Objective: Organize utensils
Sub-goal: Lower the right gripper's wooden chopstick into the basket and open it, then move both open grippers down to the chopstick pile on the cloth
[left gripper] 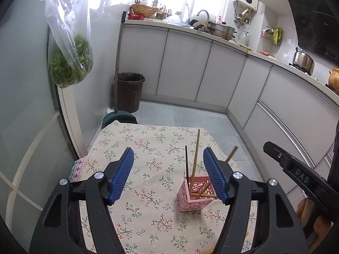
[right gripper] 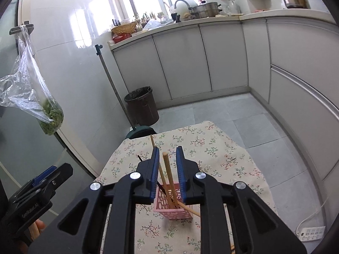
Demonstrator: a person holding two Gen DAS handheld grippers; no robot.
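A pink perforated holder (left gripper: 191,199) (right gripper: 169,211) stands on the floral tablecloth with several chopsticks in it. A light wooden chopstick (left gripper: 196,154) and a black one (left gripper: 186,163) stand nearly upright; another wooden one (left gripper: 231,154) leans right. My left gripper (left gripper: 168,154) hovers in front of the holder, jaws wide open and empty. My right gripper (right gripper: 167,150) is above the holder with a narrow gap. A wooden chopstick (right gripper: 167,175) rises between its pads, resting in the holder, and the pads do not press on it.
The small table (left gripper: 148,148) has floor beyond its far and right edges. A brown bin (left gripper: 129,91) and a mop handle (left gripper: 117,63) stand by the wall. A bag of greens (left gripper: 70,63) hangs at the left. A power strip (right gripper: 311,232) lies on the floor.
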